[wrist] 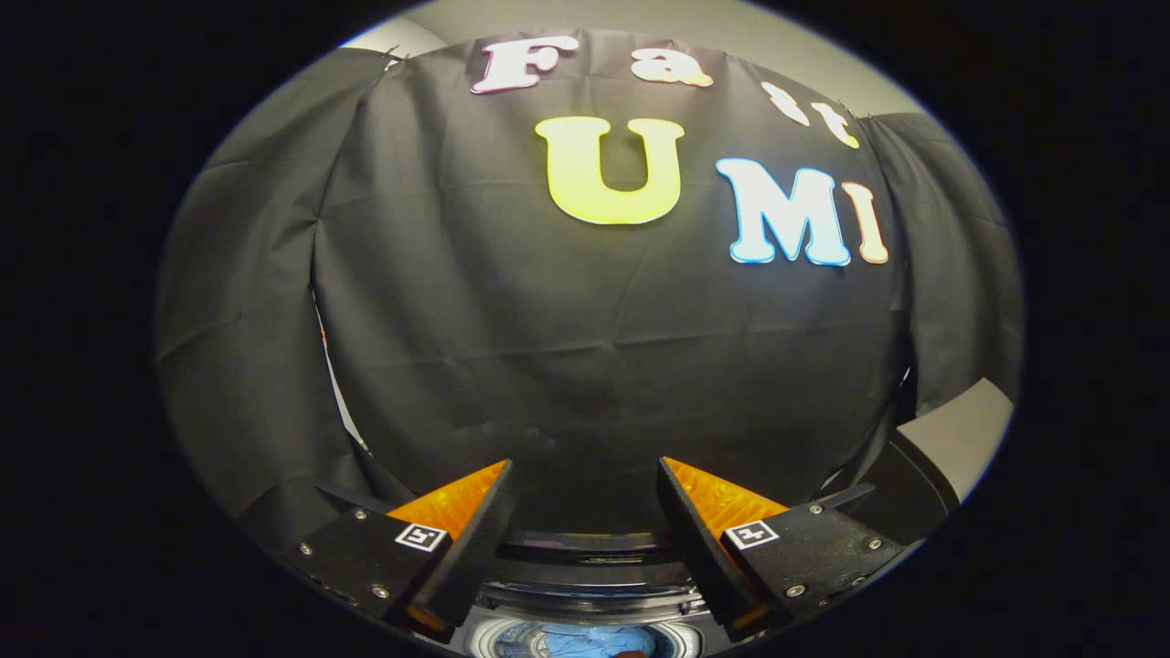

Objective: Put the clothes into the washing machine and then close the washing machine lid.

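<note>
Two fingers of the gripper [585,475] stand spread apart with nothing between them, so the claw holds no cloth at this moment. Just below the fingertips, and partly tucked under them, sits the washing machine [594,585], whose round opening serves as the landmark here. Inside that opening lies a bundle of blue clothes [594,642], low in the drum and directly beneath the gap between the fingers. The clothes appear to be already inside, which would explain why the fingers are parted and empty: the load looks delivered, and the lid step seems to remain. A dark curved panel with a pale face [932,457] rises to the right of the opening; it may be the raised lid, though I cannot tell for certain. Beyond the opening hangs the black cloth wall [594,347], with a side curtain [238,366] to its left. Judging by the view, the gripper is held above the opening and pointed nearly level toward the wall, not down into the drum, as if lifted clear of the machine.
</note>
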A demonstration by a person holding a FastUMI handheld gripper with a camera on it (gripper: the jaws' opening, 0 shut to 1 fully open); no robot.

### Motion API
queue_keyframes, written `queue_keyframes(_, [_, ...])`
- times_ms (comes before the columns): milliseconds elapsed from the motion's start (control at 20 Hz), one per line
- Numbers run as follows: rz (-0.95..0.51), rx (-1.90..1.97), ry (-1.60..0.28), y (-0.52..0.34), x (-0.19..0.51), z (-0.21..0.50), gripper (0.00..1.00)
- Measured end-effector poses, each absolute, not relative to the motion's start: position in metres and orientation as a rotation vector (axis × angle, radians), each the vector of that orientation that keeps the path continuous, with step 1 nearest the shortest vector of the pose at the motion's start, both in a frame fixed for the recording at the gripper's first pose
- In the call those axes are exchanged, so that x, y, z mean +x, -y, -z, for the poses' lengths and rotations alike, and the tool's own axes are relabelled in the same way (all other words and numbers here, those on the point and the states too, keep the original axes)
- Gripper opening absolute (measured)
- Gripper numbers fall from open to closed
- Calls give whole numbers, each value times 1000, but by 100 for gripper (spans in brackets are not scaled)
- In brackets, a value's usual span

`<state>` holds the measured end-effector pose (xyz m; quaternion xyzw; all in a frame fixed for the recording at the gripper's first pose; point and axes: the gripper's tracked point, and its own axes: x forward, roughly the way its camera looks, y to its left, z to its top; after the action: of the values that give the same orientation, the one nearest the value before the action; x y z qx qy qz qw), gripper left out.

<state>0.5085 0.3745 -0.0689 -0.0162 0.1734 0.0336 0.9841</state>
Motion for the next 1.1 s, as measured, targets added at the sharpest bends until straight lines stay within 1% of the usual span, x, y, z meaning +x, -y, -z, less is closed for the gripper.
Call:
queue_keyframes(250, [-58, -37, -342, -375, 500, 64, 96])
queue_keyframes(700, [-70, -34, -231, -374, 457, 57, 96])
queue_keyframes(950, [-76, -27, -287, -372, 457, 59, 96])
queue_keyframes(1100, [-73, -31, -297, -373, 445, 58, 96])
